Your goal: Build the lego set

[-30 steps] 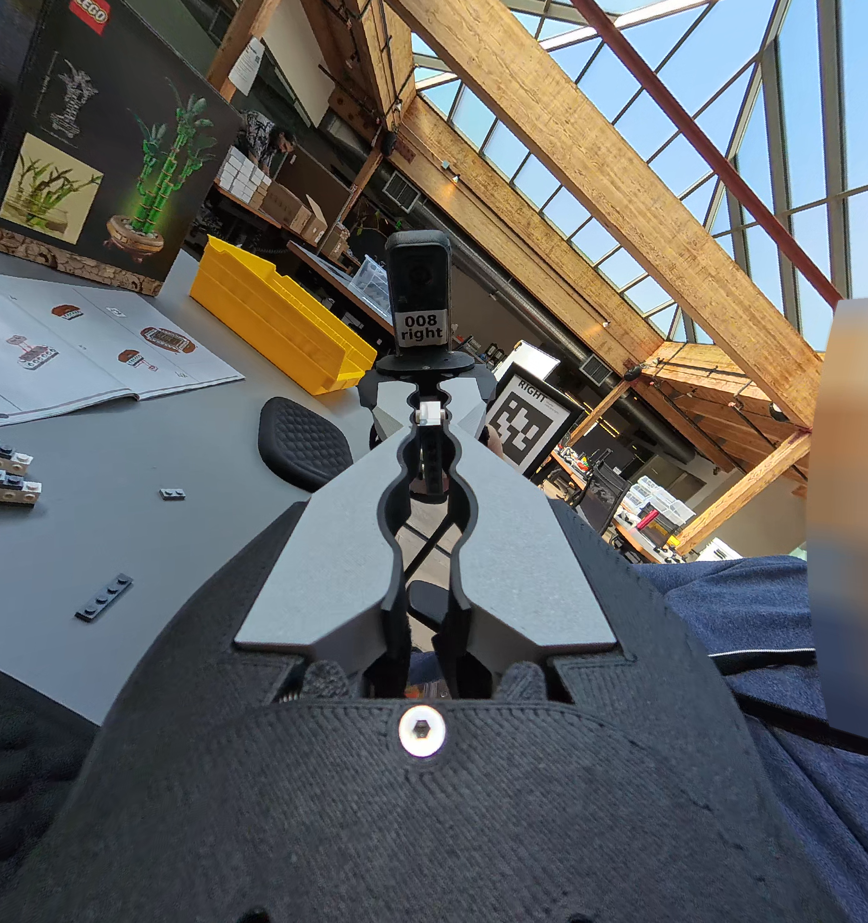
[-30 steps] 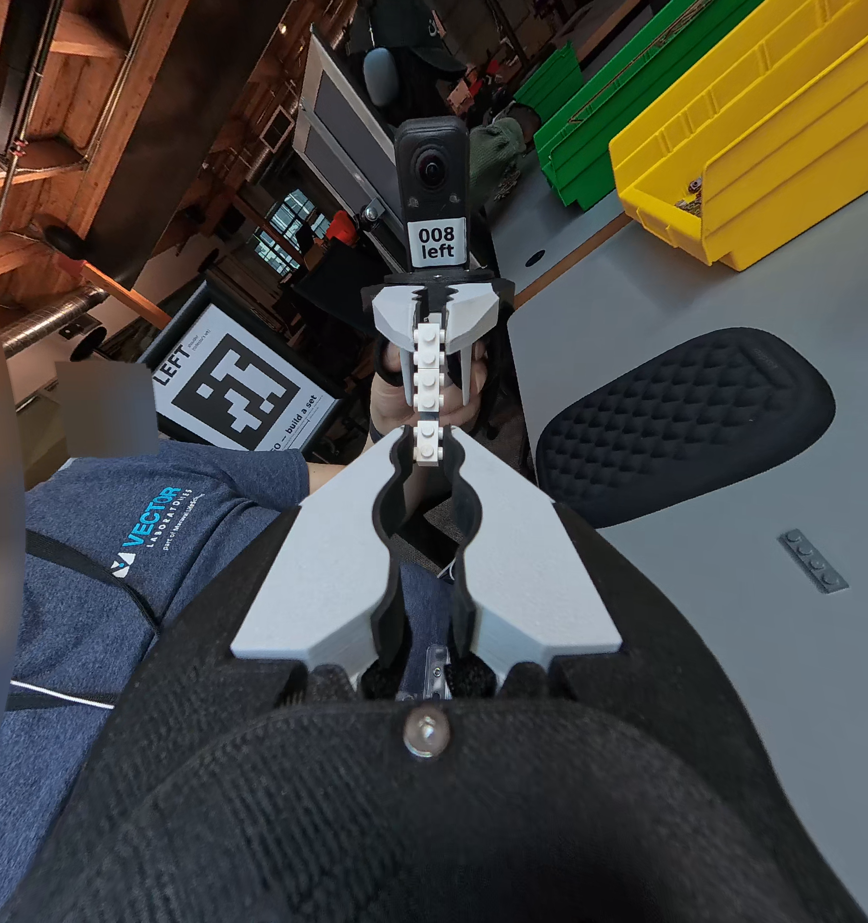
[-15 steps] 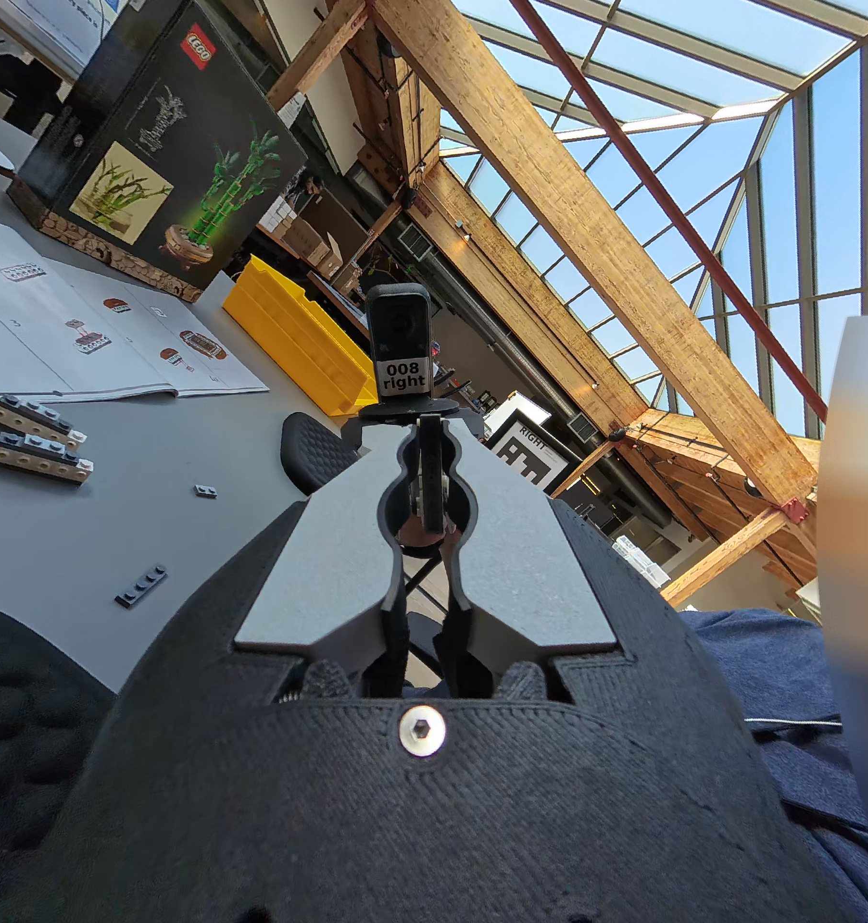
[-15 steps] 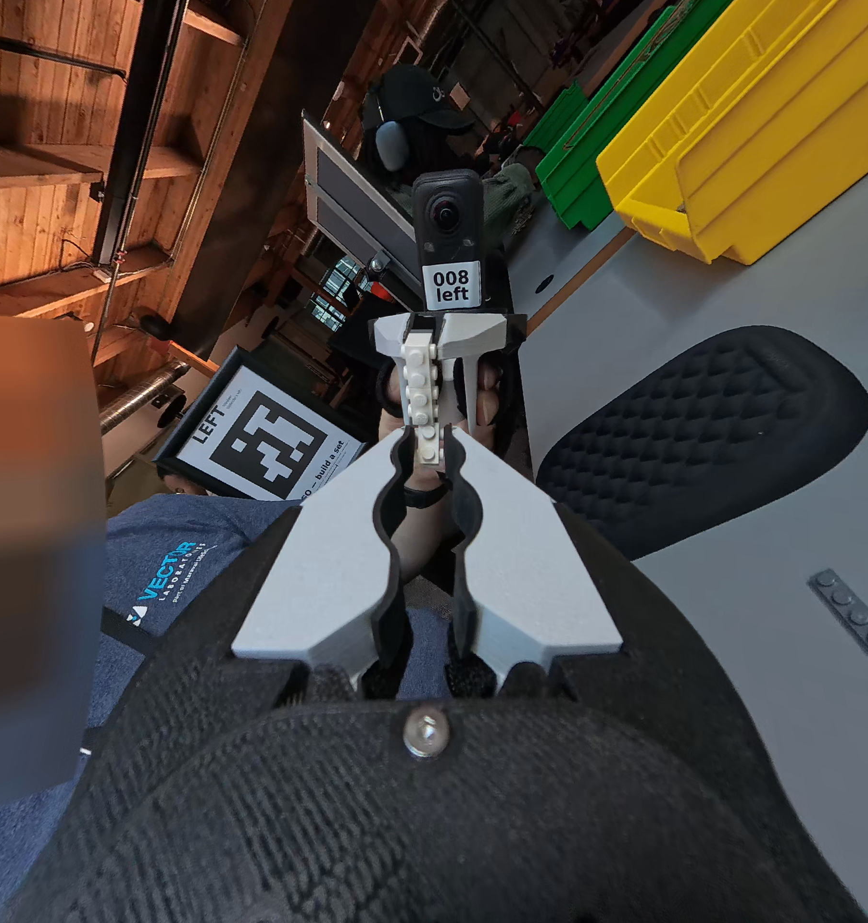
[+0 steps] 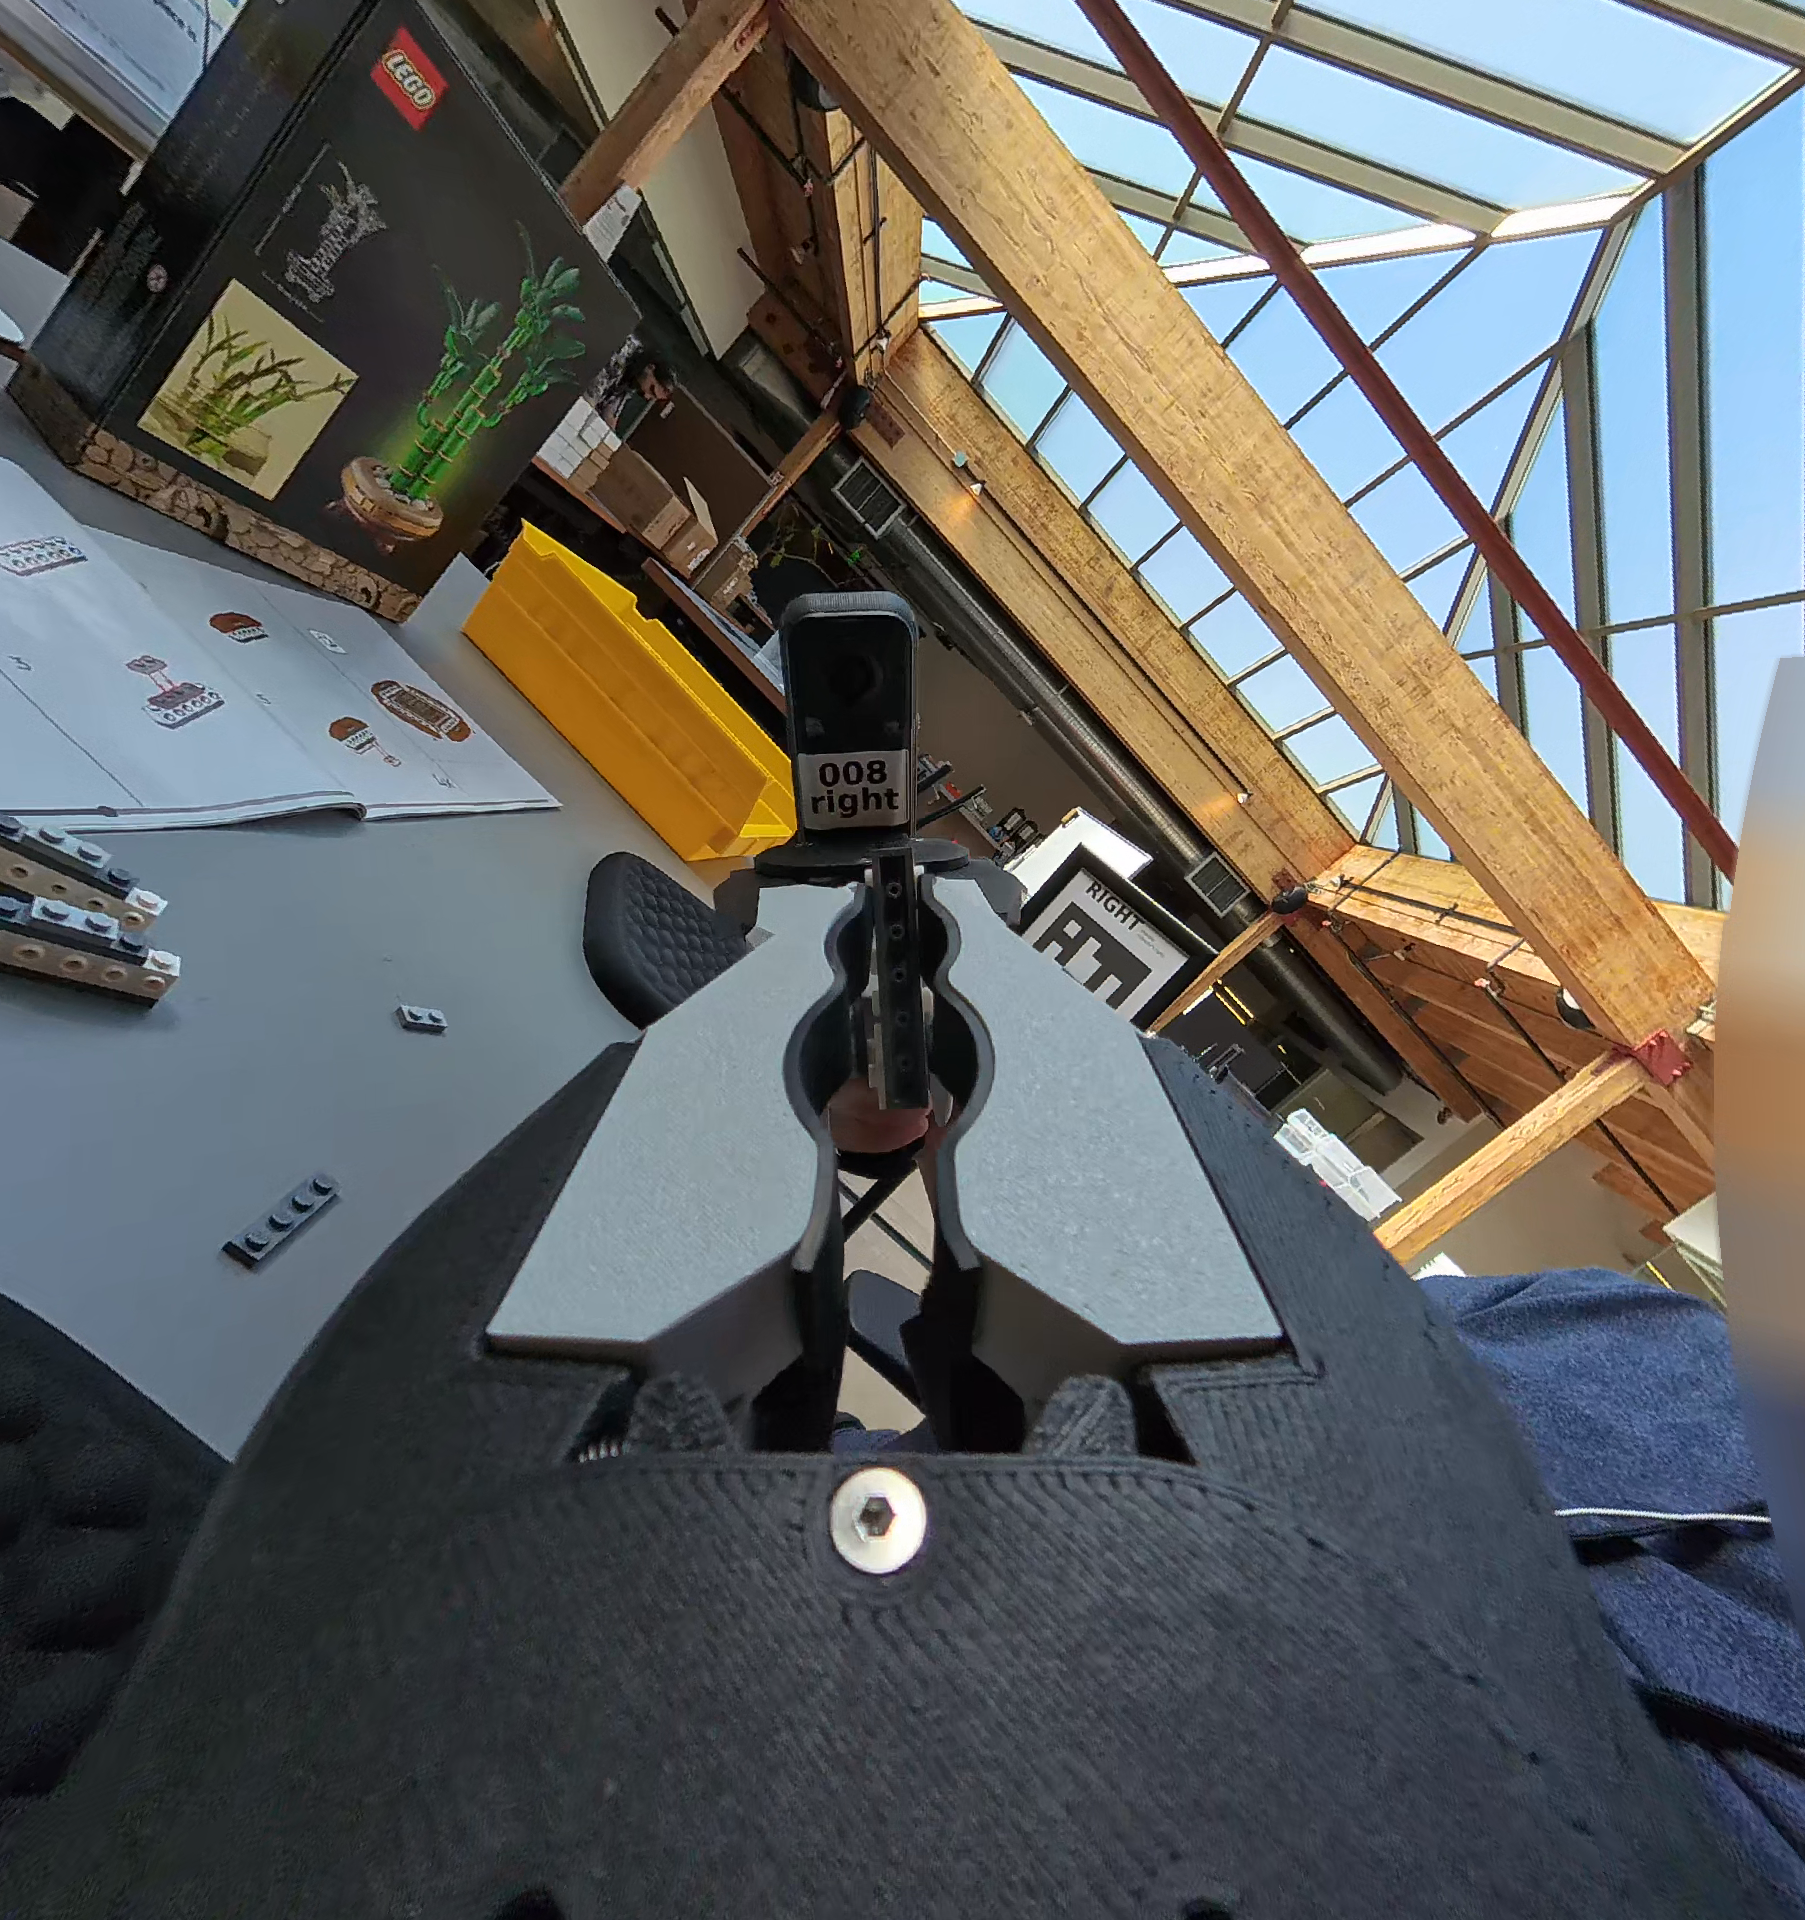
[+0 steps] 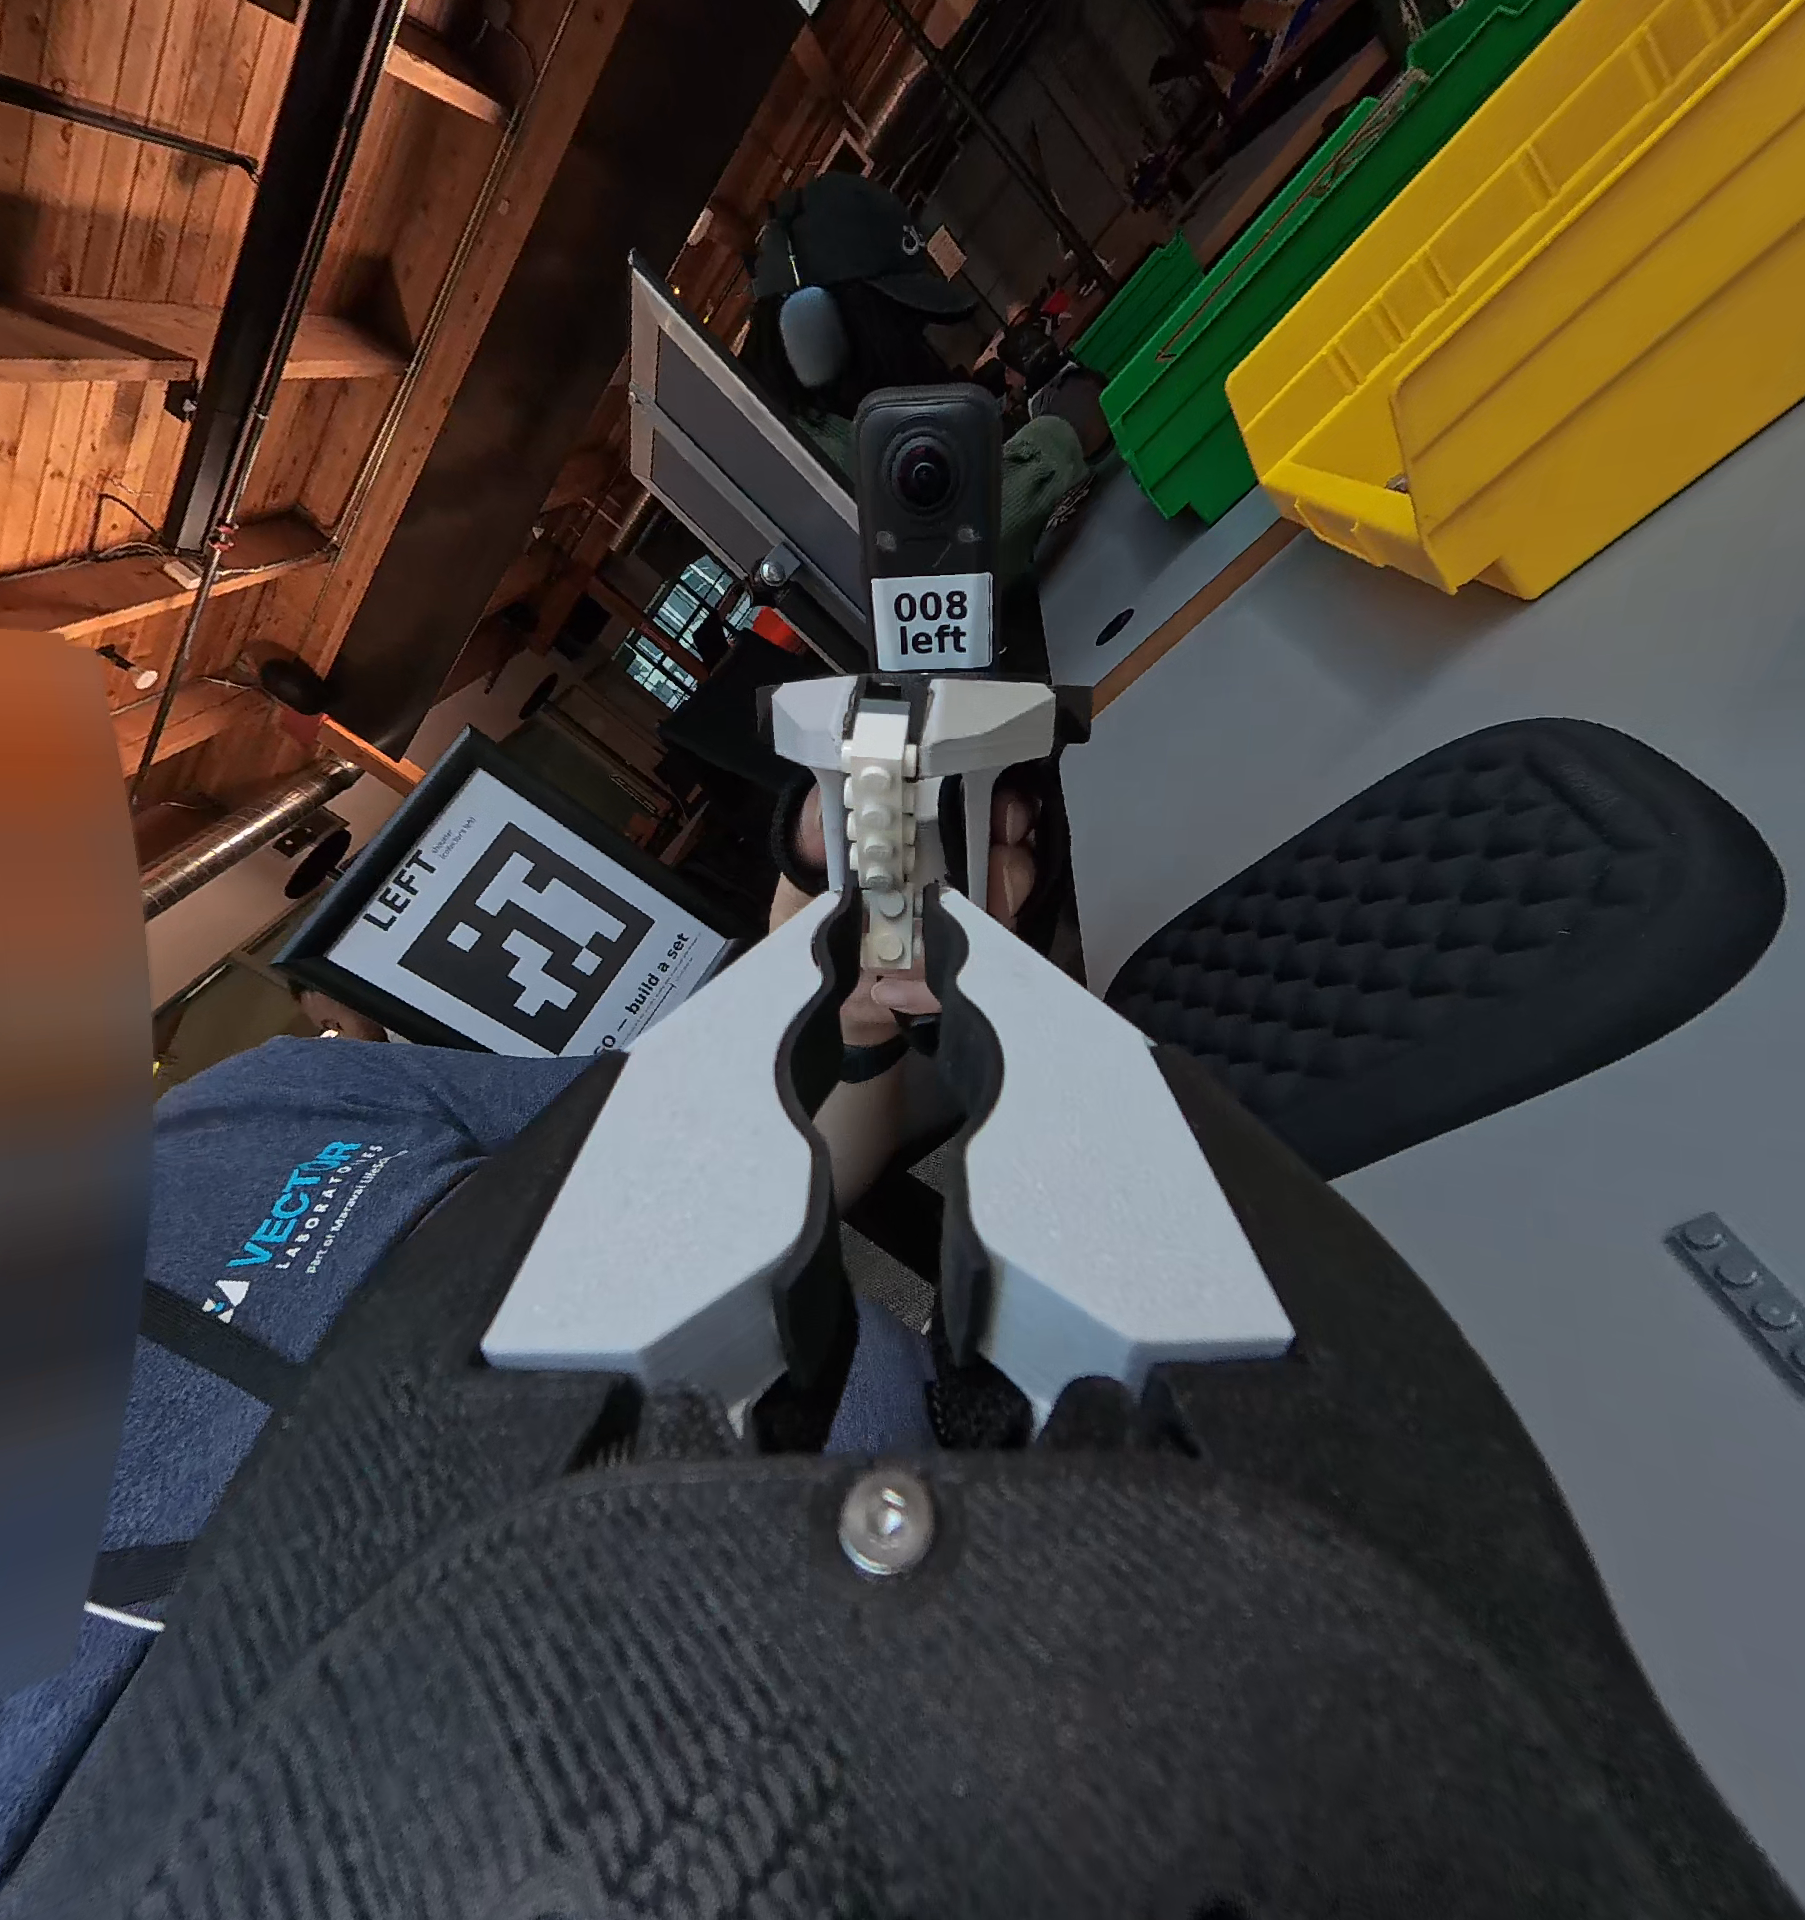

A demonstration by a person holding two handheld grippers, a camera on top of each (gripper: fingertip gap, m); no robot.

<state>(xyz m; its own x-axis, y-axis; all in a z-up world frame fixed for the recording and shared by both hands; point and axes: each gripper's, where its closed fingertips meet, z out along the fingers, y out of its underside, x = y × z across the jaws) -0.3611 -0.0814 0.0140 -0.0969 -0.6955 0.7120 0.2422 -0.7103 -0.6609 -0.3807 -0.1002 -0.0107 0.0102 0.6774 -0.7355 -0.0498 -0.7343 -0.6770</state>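
A long white studded brick [image 6: 882, 831] is held in the air between my two grippers, which face each other. My right gripper [image 6: 893, 920] is shut on its near end. My left gripper [image 6: 913, 727] shows beyond, shut on the far end, with a hand behind it. In the left wrist view the same brick [image 5: 898, 997] looks like a dark strip running from my left gripper [image 5: 893, 920] to my right gripper [image 5: 856, 883]. Two tan brick strips with dark plates on top [image 5: 46, 914] lie on the grey table [image 5: 306, 1039] at the left.
A small grey plate [image 5: 422, 1017] and a dark four-stud plate [image 5: 282, 1219], the latter also in the right wrist view [image 6: 1765, 1320], lie loose. An open instruction booklet [image 5: 202, 707], the set's box [image 5: 337, 301], yellow bin [image 6: 1563, 291], green bin [image 6: 1189, 416] and black pad [image 6: 1449, 935] stand around. A person's blue shirt [image 6: 306, 1195] is close. Both grippers' tips are close together, under 4 cm apart. Between my right fingertips and the dark four-stud plate [image 5: 282, 1219] there is roughly 15 cm.
Both grippers have tilted together with the brick still between them. The left wrist view now shows more of the table and sees the brick along its length instead of end-on.
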